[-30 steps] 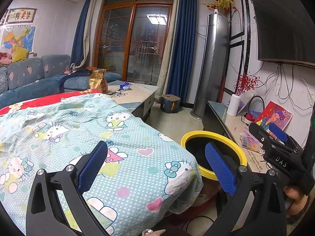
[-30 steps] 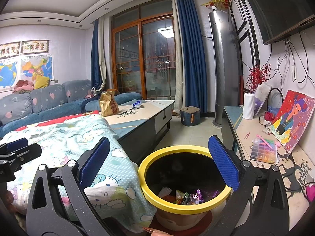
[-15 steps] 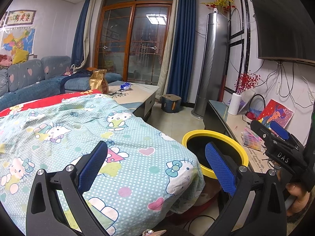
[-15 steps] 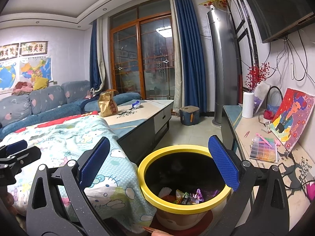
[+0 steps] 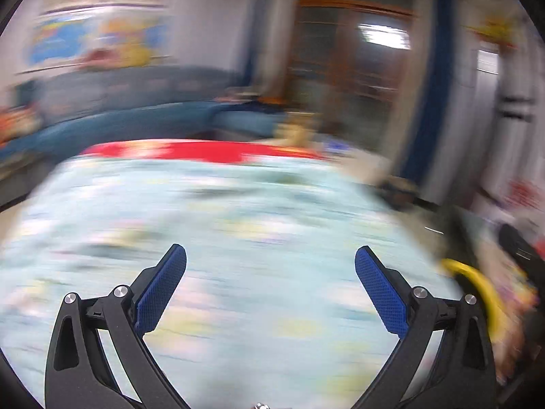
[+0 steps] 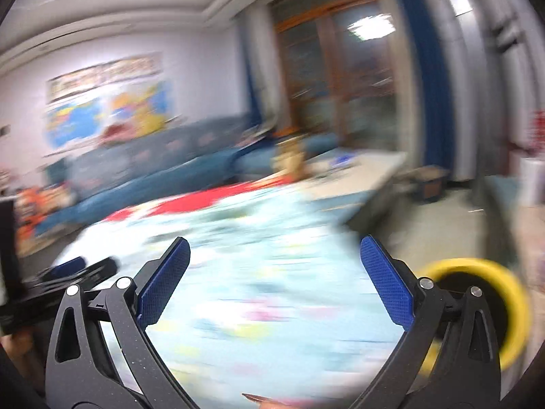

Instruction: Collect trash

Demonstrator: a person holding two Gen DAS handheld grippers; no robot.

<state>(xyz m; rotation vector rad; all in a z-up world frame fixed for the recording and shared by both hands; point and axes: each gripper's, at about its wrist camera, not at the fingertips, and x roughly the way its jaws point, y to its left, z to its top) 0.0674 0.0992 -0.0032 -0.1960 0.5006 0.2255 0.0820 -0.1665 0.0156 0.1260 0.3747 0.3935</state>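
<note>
Both grippers wide open, empty, over the bed; heavy motion blur.
Left gripper (image 5: 270,266) over light-blue bedspread (image 5: 238,231), print unreadable; yellow trash bin (image 5: 477,289) smeared at far right, mostly cut off. Right gripper (image 6: 275,262) over same spread, bin (image 6: 507,293) partly behind its right finger; contents not visible.

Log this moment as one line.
left gripper: open, empty | right gripper: open, empty | both over light-blue patterned bedspread | yellow-rimmed round bin: at right | views motion-blurred
</note>
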